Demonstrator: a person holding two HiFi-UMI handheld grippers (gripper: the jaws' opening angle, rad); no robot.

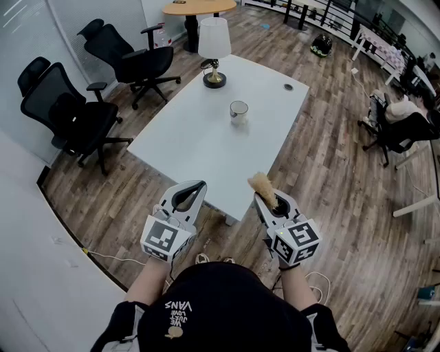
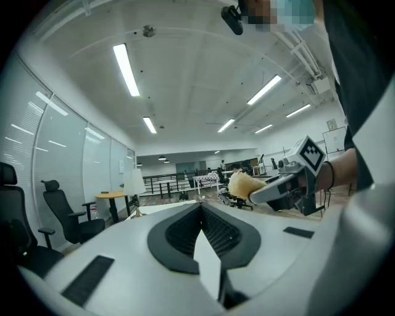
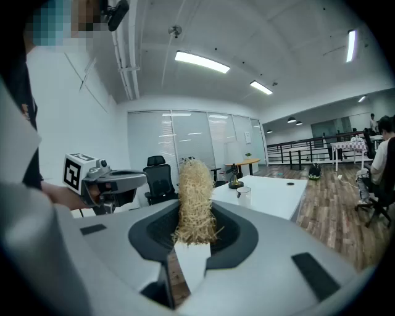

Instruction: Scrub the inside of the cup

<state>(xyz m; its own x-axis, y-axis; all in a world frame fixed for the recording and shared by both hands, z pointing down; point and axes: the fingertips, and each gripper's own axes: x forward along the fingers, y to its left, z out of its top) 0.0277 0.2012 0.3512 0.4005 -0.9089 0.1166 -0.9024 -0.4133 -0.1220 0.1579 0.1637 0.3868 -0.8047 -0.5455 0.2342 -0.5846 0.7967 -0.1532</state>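
Note:
A small glass cup (image 1: 238, 110) stands near the middle of the white table (image 1: 199, 148), and shows far off in the right gripper view (image 3: 244, 193). Both grippers hang short of the table's near corner, well apart from the cup. My left gripper (image 1: 194, 187) (image 2: 200, 208) is shut with nothing between its jaws. My right gripper (image 1: 265, 199) (image 3: 189, 231) is shut on a straw-coloured fibre scrubber (image 1: 262, 185) (image 3: 195, 197), which sticks out upright past the jaws. The scrubber (image 2: 242, 184) also shows in the left gripper view.
A table lamp (image 1: 214, 48) with a white shade stands at the table's far end, and a small dark disc (image 1: 288, 87) lies near the right edge. Two black office chairs (image 1: 75, 113) stand to the left. A round wooden table (image 1: 198, 8) is behind; a seated person (image 1: 402, 118) is at right.

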